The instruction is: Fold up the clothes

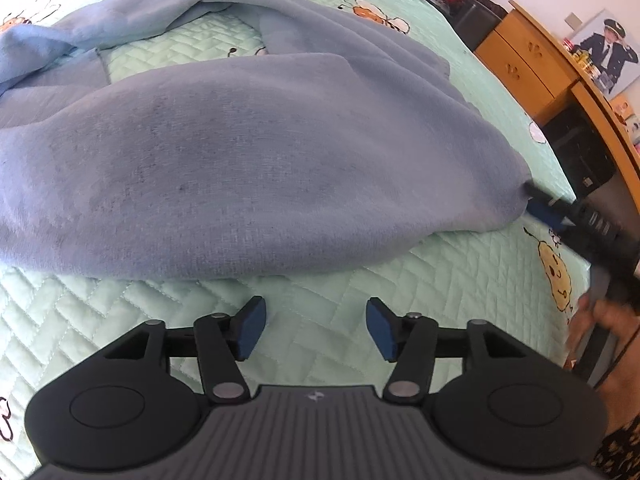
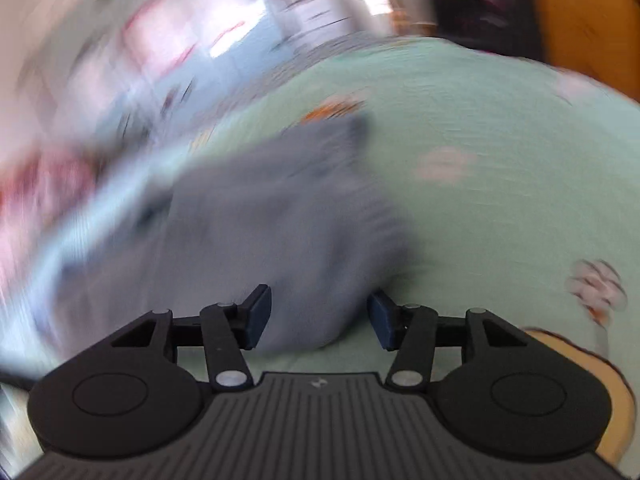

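A blue-grey garment (image 1: 260, 168) lies spread and rumpled on a mint-green quilted bedspread (image 1: 320, 280), with one sleeve trailing off to the far left. My left gripper (image 1: 316, 328) hovers over bare quilt just short of the garment's near hem, its jaws open and nothing between them. My right gripper (image 1: 534, 202) sits at the garment's right corner. In the blurred right wrist view, the right gripper (image 2: 320, 316) has its jaws apart, with the garment's (image 2: 280, 220) edge lying loosely between them; the pads do not pinch it.
A wooden desk with drawers (image 1: 520, 60) stands past the bed's right edge, with dark items beside it and a framed picture (image 1: 604, 52) on the wall. A person's hand (image 1: 612, 320) holds the right gripper. Cartoon prints dot the quilt.
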The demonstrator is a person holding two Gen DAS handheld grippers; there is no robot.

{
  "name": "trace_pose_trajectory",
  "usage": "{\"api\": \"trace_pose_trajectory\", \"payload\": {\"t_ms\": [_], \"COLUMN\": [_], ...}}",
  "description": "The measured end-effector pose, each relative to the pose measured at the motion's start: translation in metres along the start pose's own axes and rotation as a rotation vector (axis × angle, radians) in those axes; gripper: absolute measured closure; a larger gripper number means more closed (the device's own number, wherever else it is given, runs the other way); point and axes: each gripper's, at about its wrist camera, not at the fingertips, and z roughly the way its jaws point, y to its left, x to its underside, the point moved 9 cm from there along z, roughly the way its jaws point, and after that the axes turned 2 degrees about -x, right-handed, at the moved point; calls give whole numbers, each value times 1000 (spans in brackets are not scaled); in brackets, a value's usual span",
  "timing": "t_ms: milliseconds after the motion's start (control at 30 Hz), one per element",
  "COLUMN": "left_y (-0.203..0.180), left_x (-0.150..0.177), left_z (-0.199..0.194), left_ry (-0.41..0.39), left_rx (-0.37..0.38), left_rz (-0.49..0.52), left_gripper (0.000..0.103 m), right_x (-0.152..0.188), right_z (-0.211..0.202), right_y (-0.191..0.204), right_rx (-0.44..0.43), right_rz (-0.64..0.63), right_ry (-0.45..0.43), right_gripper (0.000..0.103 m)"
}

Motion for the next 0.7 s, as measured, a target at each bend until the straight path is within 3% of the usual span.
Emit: {"api": "trace_pose_trajectory", "payload": {"t_ms": [67,167,300,467,700], "left_y": [-3,-8,-12,-14,-22], "left_x": [1,1,2,2,4], "left_z": [1,3,5,7,11], "left_ry": [1,3,4,4,6], "left_rx": [0,-21,-33,-25,-39], "left_rz": [10,46,74,81,134], "left_gripper": [35,34,31,25,16], "right_x": [-22,-43,-44,-39,-28], "right_z": [-6,14,45,49,63], "right_y": [-26,-52,-44,-22,-10], "right_rx": [78,144,101,-21,-22], "right_rz": [26,-10,-127,-131,-192], "right_ry": [-71,-50,40,62,106], "right_gripper": [48,48,48,47,47]}}
